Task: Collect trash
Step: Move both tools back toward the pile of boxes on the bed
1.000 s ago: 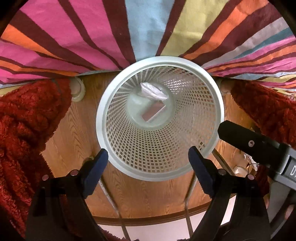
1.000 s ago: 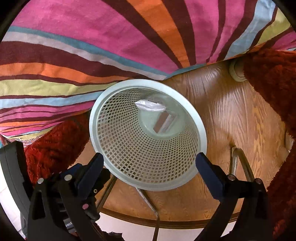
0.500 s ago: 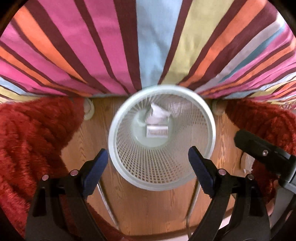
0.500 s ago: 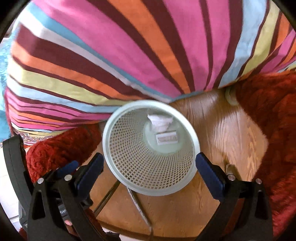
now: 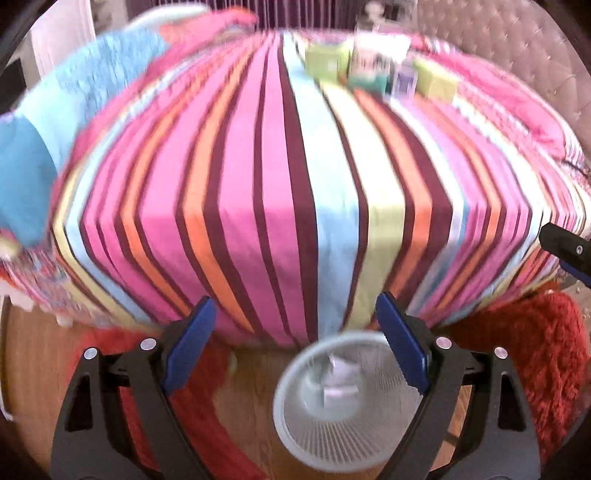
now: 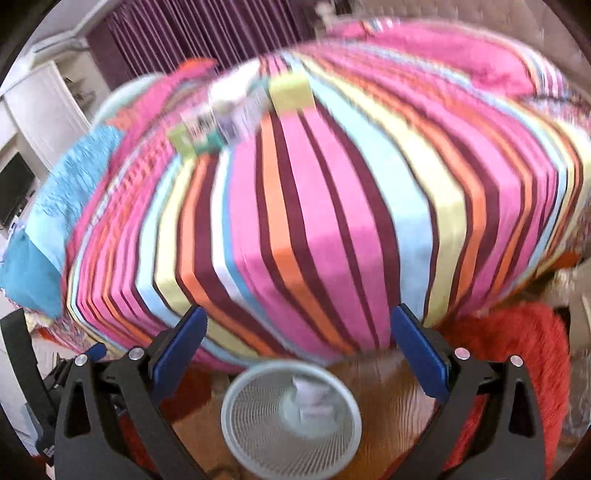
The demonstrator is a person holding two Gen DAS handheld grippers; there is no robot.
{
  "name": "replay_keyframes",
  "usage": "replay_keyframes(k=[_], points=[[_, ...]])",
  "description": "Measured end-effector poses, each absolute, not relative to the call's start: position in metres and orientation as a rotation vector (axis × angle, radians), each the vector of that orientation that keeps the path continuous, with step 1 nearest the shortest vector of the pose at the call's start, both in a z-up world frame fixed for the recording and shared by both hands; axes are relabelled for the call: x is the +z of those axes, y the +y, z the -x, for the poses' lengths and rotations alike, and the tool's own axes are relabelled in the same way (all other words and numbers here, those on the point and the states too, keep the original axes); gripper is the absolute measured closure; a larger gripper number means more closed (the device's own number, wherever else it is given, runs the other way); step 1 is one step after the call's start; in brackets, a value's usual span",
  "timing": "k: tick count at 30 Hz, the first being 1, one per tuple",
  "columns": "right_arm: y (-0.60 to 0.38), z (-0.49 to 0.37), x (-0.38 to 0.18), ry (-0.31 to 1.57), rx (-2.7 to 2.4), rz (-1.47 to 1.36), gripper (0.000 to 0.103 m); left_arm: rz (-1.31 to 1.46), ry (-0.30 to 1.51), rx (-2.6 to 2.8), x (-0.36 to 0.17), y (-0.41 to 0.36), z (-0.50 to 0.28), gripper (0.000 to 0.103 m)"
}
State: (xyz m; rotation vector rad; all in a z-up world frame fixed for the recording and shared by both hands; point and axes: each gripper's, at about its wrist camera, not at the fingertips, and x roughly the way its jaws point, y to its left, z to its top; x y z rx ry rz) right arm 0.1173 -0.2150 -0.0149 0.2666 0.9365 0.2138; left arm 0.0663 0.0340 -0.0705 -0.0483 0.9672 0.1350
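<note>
A white mesh wastebasket (image 5: 347,402) stands on the wooden floor at the foot of a striped bed; it also shows in the right wrist view (image 6: 291,417). White crumpled paper (image 5: 340,373) and a small flat packet lie in its bottom. Several small boxes and cartons (image 5: 373,70) sit far back on the bed, also in the right wrist view (image 6: 236,114), blurred. My left gripper (image 5: 295,347) is open and empty, high above the basket. My right gripper (image 6: 299,354) is open and empty, beside it.
The striped bedspread (image 5: 295,184) fills the middle. A red shaggy rug (image 5: 532,362) lies on the wooden floor (image 5: 243,413) either side of the basket. A blue blanket (image 5: 44,122) lies on the bed's left. Purple curtains (image 6: 192,33) hang behind.
Both grippers have risen and tilted up away from the basket. The basket has shrunk to the lower edge, and the bed top with the boxes has come into view.
</note>
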Motion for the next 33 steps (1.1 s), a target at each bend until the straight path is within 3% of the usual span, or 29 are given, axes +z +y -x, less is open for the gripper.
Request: replay_keyframes(k=[9,33], points=[[-0.224,-0.143,0.009,0.804,0.192,-0.21,0.008,0.084,0.88,0.084,-0.045,0.049,-0.1,0.017],[-0.214,-0.271,0.005,0.83,0.161,-0.16,0.008,0.103,0.822,0.001,-0.032,0.066,-0.269,0.017]])
